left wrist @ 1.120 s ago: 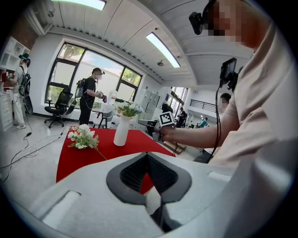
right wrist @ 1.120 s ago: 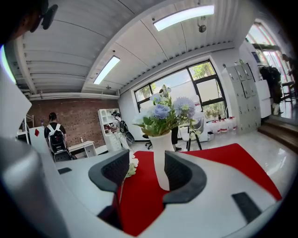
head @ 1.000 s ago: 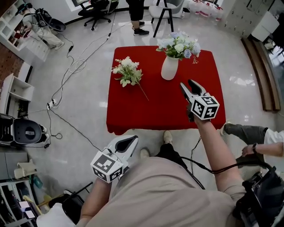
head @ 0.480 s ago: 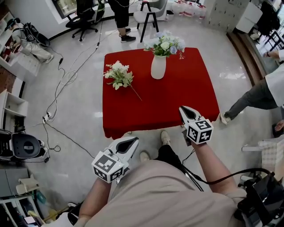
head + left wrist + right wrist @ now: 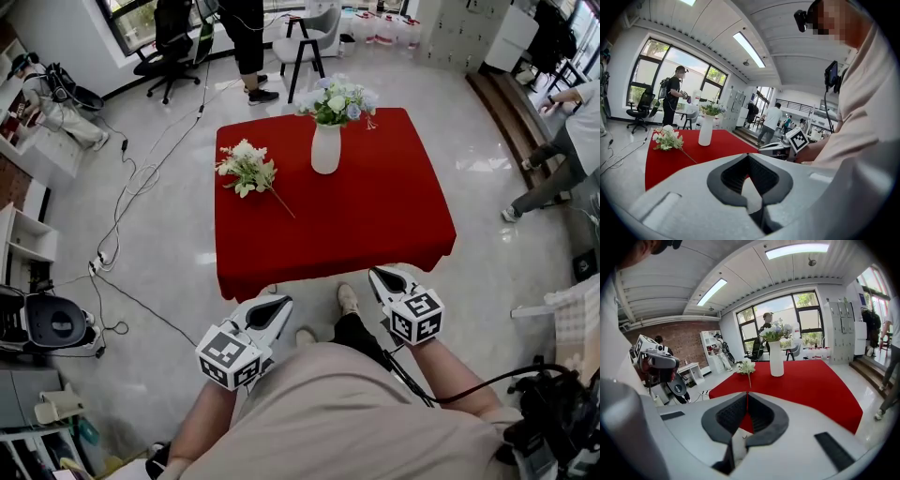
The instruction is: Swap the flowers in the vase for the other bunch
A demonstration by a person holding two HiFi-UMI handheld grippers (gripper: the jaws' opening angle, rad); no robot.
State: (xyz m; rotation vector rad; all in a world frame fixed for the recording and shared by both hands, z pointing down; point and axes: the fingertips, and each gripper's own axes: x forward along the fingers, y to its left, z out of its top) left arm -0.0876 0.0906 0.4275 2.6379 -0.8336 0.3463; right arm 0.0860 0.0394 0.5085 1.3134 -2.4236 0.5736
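Since last frame the right gripper is pulling back past the near edge of the red table, jaws just closing on nothing. The left gripper is hanging low beside it, also closed, empty. The vase with flowers is standing near the far edge, spare bunch lying to its left, chair crowding behind.

The head view looks steeply down from overhead, with the red table ahead. Both gripper views look low across it from its near side, sharing the vase.

Bright, even daylight and ceiling strips — glossy floor glare, strong fisheye bending at edges.
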